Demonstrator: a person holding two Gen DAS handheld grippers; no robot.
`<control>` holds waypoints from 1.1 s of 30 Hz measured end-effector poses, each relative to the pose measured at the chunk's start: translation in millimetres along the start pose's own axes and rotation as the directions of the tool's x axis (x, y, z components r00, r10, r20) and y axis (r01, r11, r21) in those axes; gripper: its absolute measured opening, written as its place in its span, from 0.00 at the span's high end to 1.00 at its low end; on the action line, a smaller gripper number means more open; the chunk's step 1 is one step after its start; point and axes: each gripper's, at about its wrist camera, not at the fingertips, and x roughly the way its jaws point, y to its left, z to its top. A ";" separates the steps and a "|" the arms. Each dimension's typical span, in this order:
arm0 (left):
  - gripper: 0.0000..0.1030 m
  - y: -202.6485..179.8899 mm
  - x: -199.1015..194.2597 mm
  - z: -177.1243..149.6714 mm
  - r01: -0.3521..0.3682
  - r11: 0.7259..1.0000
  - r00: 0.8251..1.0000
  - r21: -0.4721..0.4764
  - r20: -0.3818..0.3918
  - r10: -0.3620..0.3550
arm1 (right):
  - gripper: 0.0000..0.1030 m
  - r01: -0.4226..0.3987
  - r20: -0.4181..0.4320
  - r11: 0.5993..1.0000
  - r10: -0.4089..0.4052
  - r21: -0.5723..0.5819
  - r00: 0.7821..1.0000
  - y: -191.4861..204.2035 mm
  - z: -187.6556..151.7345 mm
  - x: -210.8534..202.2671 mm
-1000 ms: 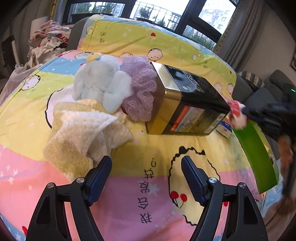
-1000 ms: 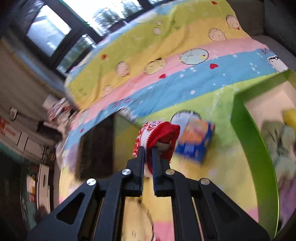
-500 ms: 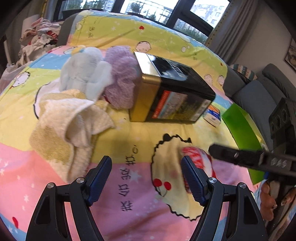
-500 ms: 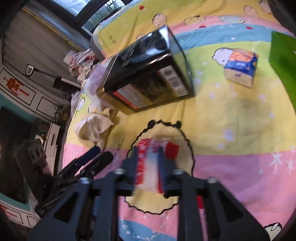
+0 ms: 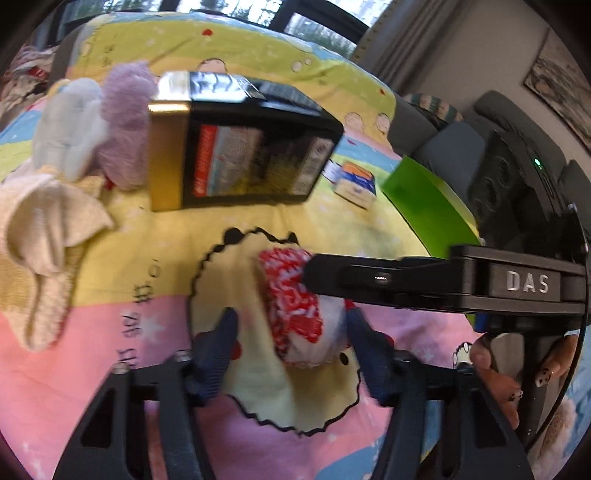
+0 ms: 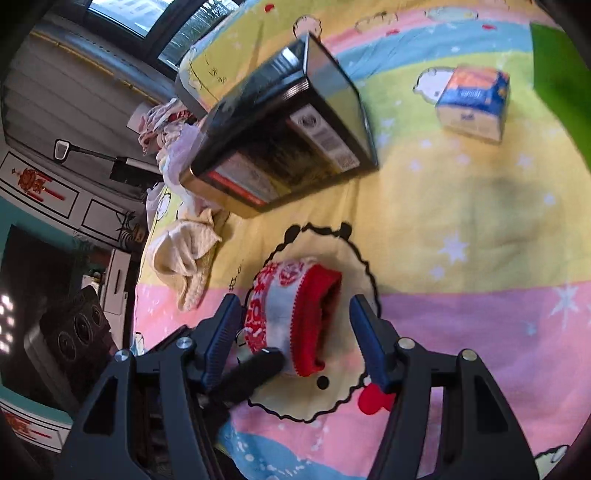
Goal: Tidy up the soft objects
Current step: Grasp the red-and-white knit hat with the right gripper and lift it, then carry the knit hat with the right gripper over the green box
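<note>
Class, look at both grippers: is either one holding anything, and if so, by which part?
Nothing is held. The red-and-white sock lies on the blanket between both open pairs of jaws.

A black and gold tin (image 5: 240, 147) lies on its side on the cartoon bedsheet (image 5: 110, 369). A small blue and orange pack (image 6: 474, 99) lies on the sheet to the right of the tin, a little apart from it. A green box (image 5: 428, 206) stands at the right edge of the bed. Behind the bed there are windows (image 5: 295, 18), a grey curtain (image 5: 399, 48) and a grey sofa (image 5: 461, 140). A picture (image 5: 561, 88) hangs on the wall.
</note>
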 end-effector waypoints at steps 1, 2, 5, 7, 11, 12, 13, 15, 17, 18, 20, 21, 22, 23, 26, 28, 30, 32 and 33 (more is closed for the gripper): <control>0.54 0.3 4.8 -0.9 0.008 1.000 1.000 -0.010 -0.010 -0.009 | 0.48 0.010 -0.006 1.000 -0.010 0.013 1.000 -1.9 -0.7 4.3; 0.56 -0.3 5.8 -1.5 0.005 1.000 1.000 -0.009 -0.003 -0.005 | 0.57 0.020 -0.010 1.000 -0.020 0.016 1.000 -2.5 -1.3 6.9; 0.65 -5.2 2.9 -0.7 0.003 1.000 1.000 0.019 0.020 -0.003 | 0.64 -0.029 -0.024 0.999 0.030 0.013 0.999 -4.3 -1.9 12.7; 0.67 -7.9 0.0 -0.1 0.008 1.000 1.000 0.023 0.029 -0.008 | 0.66 -0.043 -0.017 0.999 0.043 0.025 0.999 -5.4 -1.8 11.2; 0.68 -25.7 -9.3 10.4 0.019 0.999 0.998 0.038 0.067 -0.022 | 0.68 -0.044 0.017 0.999 0.044 -0.007 0.999 2.0 -0.9 -4.4; 0.68 -33.7 -13.3 14.6 0.021 0.998 0.996 0.052 0.085 -0.025 | 0.68 -0.045 0.037 0.999 0.046 -0.016 0.998 4.1 -0.4 -11.5; 0.68 -40.9 -16.5 18.4 0.021 0.997 0.995 0.070 0.100 -0.028 | 0.68 -0.047 0.072 0.999 0.049 -0.027 0.996 6.0 0.7 -23.6; 0.68 -62.6 -22.0 26.4 0.032 0.992 0.988 0.120 0.143 -0.049 | 0.68 -0.047 0.123 0.998 0.052 -0.041 0.991 6.8 3.0 -43.3; 0.68 -81.4 -22.1 33.4 0.053 0.986 0.982 0.156 0.170 -0.080 | 0.68 -0.036 0.193 0.998 0.045 -0.050 0.980 5.1 5.1 -69.3; 0.68 -91.1 -21.3 36.8 0.066 0.983 0.979 0.173 0.181 -0.098 | 0.68 -0.020 0.236 0.998 0.033 -0.057 0.971 3.0 5.3 -85.5; 0.68 -116.4 -13.1 44.8 0.100 0.972 0.973 0.211 0.182 -0.140 | 0.67 0.019 0.304 0.998 -0.001 -0.056 0.953 -3.2 4.6 -110.7; 0.68 -128.3 -8.6 48.3 0.118 0.966 0.971 0.228 0.178 -0.160 | 0.67 0.035 0.323 0.998 -0.016 -0.051 0.946 -6.3 4.3 -117.7; 0.68 -139.9 -3.2 51.1 0.134 0.960 0.969 0.246 0.172 -0.179 | 0.66 0.061 0.359 0.997 -0.043 -0.038 0.933 -13.1 3.3 -131.6; 0.68 -149.1 1.3 52.9 0.144 0.954 0.967 0.262 0.167 -0.192 | 0.66 0.075 0.382 0.997 -0.060 -0.025 0.922 -18.6 2.7 -140.8; 0.68 -180.4 22.5 62.2 0.182 0.931 0.961 0.316 0.141 -0.236 | 0.66 0.104 0.446 0.994 -0.105 0.027 0.889 -39.6 1.1 -167.5; 0.68 -199.7 38.4 66.4 0.224 0.916 0.957 0.334 0.101 -0.271 | 0.66 0.128 0.483 0.989 -0.149 0.077 0.863 -58.9 -0.7 -185.4; 0.68 -213.5 50.0 66.0 0.250 0.905 0.956 0.344 0.063 -0.288 | 0.66 0.148 0.499 0.982 -0.186 0.115 0.847 -71.4 -3.6 -195.3; 0.68 -231.8 65.5 66.0 0.272 0.892 0.953 0.362 0.029 -0.302 | 0.66 0.167 0.507 0.972 -0.227 0.163 0.832 -85.9 -6.6 -204.6; 0.68 -237.2 69.7 64.0 0.278 0.888 0.952 0.367 0.017 -0.305 | 0.66 0.171 0.508 0.968 -0.242 0.184 0.827 -93.2 -7.7 -208.7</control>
